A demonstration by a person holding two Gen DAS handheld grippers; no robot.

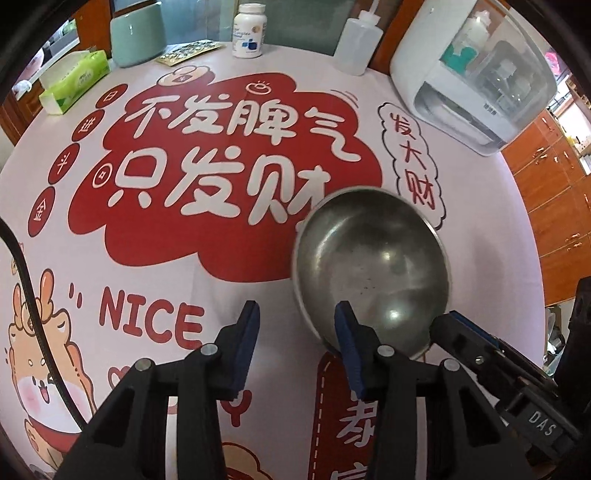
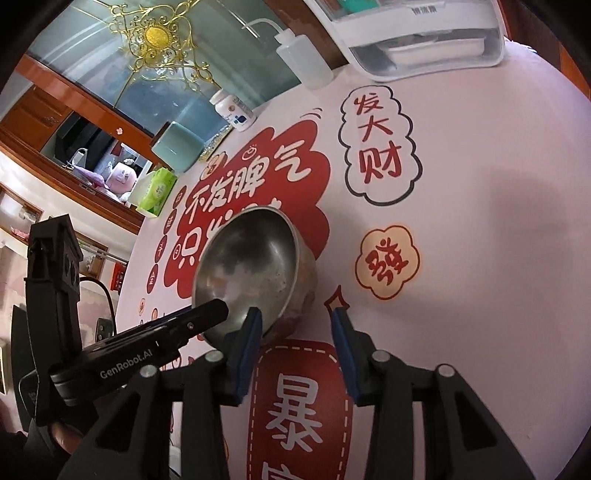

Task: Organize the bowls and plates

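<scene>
A steel bowl (image 1: 373,269) rests tilted on the printed tablecloth; it also shows in the right wrist view (image 2: 255,273). My left gripper (image 1: 295,314) is open, its right finger overlapping the bowl's near rim, nothing between its jaws. My right gripper (image 2: 295,317) is open, its left finger (image 2: 251,332) at the bowl's near rim. The right gripper's body (image 1: 491,350) shows at the bowl's lower right in the left view. The left gripper's finger (image 2: 192,321) shows at the bowl's left rim in the right view. Whether either touches the bowl I cannot tell.
At the table's far edge stand a green tissue box (image 1: 74,81), a pale green canister (image 1: 136,33), a white pill bottle (image 1: 248,29), a squeeze bottle (image 1: 358,40) and a white appliance with a clear lid (image 1: 476,77). A black cable (image 1: 33,295) hangs at left.
</scene>
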